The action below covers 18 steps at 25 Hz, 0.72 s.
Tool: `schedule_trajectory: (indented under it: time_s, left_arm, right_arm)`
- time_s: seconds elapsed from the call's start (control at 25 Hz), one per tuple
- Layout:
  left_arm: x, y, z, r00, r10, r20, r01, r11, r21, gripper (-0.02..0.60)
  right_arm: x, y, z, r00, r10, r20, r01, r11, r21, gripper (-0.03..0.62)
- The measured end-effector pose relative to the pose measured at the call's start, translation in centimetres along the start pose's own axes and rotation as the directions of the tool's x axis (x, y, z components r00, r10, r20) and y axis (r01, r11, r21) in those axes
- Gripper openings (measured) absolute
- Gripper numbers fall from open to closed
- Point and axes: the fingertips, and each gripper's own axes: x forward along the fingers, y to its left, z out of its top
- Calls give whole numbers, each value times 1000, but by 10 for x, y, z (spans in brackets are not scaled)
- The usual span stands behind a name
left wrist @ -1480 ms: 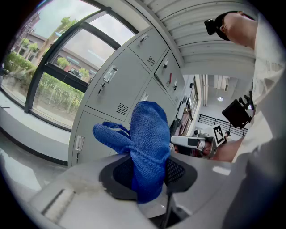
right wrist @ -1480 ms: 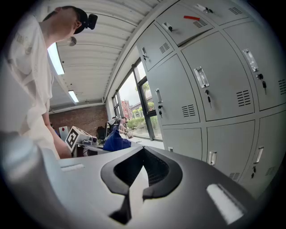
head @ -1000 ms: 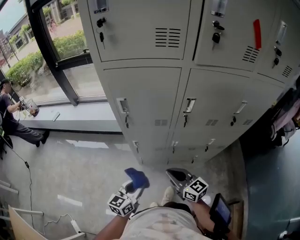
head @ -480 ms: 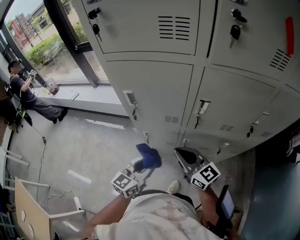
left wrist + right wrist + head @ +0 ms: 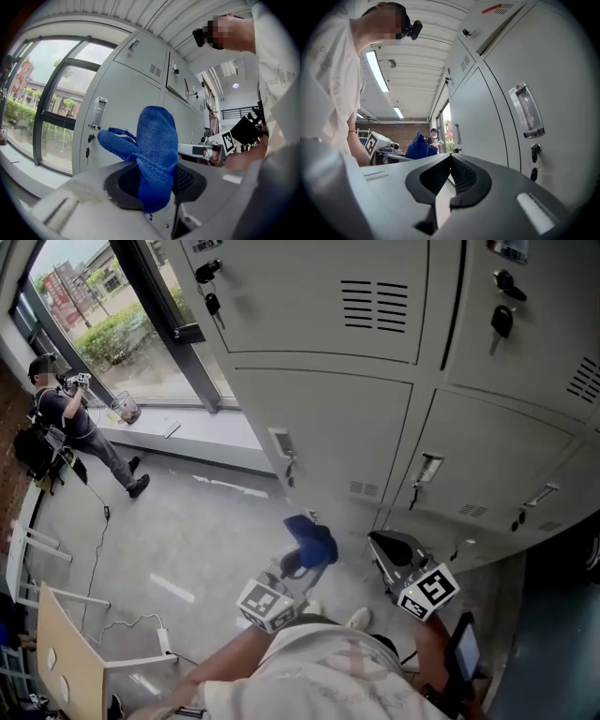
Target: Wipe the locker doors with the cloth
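A blue cloth (image 5: 312, 542) (image 5: 152, 154) is pinched in my left gripper (image 5: 302, 563) (image 5: 151, 180), which is shut on it and held low, close in front of the grey locker doors (image 5: 328, 432) (image 5: 124, 112). The cloth also shows small in the right gripper view (image 5: 418, 146). My right gripper (image 5: 386, 554) (image 5: 449, 178) is shut with nothing between its jaws, beside the lower lockers (image 5: 520, 103) to the right of the left one.
A tall window with a dark frame (image 5: 141, 306) stands left of the lockers. A person (image 5: 70, 423) stands near it on the grey floor (image 5: 169, 540). A chair (image 5: 61, 643) and a cable lie at lower left.
The head view has shifted right and down along the lockers. Both grippers moved a little to the right, the left one still holding the cloth.
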Motion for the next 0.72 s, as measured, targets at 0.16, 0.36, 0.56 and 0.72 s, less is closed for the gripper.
schedule_trajectory:
  time_s: [0.16,0.36,0.56,0.72]
  left_arm:
    - [-5,15,33,998,-5,68,0,997,73,135]
    - [-11,41,84,992,3,123,-20,991,131,137]
    - [-12,65,142,980,-2,198,-36,981,190,137]
    - [-6,78,178,974,-17,226,-44,965,260,137]
  right_arm:
    - [14,-1,15,1000,-16,15,17,1000,-25,6]
    - [29,6,35,999,-30,40,32,999,-40,6]
    - [44,15,56,997,-26,69,30,998,-51,6]
    - [51,14,66,996,-46,75,52,996,-75,6]
